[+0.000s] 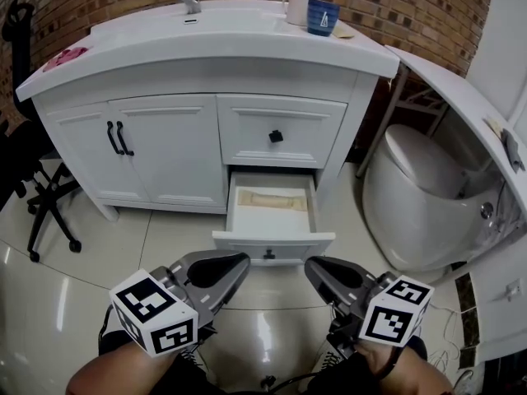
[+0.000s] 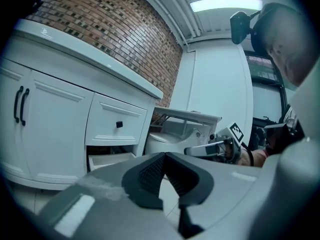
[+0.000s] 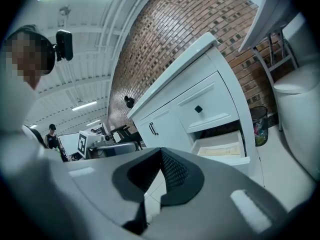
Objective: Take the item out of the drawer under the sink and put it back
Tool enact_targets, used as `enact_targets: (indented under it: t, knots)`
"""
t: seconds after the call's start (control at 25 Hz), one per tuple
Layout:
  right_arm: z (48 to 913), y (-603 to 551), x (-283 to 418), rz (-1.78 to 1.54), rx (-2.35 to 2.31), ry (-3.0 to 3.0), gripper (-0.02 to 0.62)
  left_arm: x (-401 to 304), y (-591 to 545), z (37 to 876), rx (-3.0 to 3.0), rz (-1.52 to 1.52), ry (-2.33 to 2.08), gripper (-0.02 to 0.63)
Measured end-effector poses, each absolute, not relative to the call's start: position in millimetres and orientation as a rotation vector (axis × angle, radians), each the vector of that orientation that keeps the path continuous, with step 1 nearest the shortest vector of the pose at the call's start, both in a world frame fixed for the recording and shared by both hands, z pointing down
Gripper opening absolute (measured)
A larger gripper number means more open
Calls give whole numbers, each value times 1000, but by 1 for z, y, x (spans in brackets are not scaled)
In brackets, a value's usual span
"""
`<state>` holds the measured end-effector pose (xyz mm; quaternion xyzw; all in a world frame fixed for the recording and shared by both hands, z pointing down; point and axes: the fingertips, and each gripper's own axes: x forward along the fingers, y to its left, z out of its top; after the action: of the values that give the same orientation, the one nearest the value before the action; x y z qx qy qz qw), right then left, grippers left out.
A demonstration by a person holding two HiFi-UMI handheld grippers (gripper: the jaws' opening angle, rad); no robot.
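The white vanity's lower drawer point(image 1: 272, 239) stands pulled out over the tiled floor. A flat beige item point(image 1: 272, 199) lies inside it, also seen in the right gripper view as the beige item point(image 3: 220, 151). My left gripper point(image 1: 244, 261) and right gripper point(image 1: 310, 264) hover side by side just in front of the drawer front, a little apart from it. Both are shut with nothing between the jaws. In the left gripper view the left gripper point(image 2: 164, 157) points past the open drawer point(image 2: 107, 159). The right gripper point(image 3: 161, 152) aims at the vanity from the right.
A closed upper drawer point(image 1: 277, 130) and two cabinet doors point(image 1: 123, 146) sit above and to the left. A toilet point(image 1: 416, 196) stands at the right, an office chair point(image 1: 37, 188) at the left. A blue cup point(image 1: 323, 16) and a pink cloth point(image 1: 66, 56) rest on the countertop.
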<state>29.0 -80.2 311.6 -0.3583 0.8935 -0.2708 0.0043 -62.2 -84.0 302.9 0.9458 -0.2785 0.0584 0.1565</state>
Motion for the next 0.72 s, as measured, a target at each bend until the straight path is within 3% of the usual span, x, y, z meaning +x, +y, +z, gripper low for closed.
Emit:
enact_targets:
  t: [0.72]
  knots:
    - [339,-154,57,-850,-1134,2811,5,-49,-165,338,2665,230,-882,6]
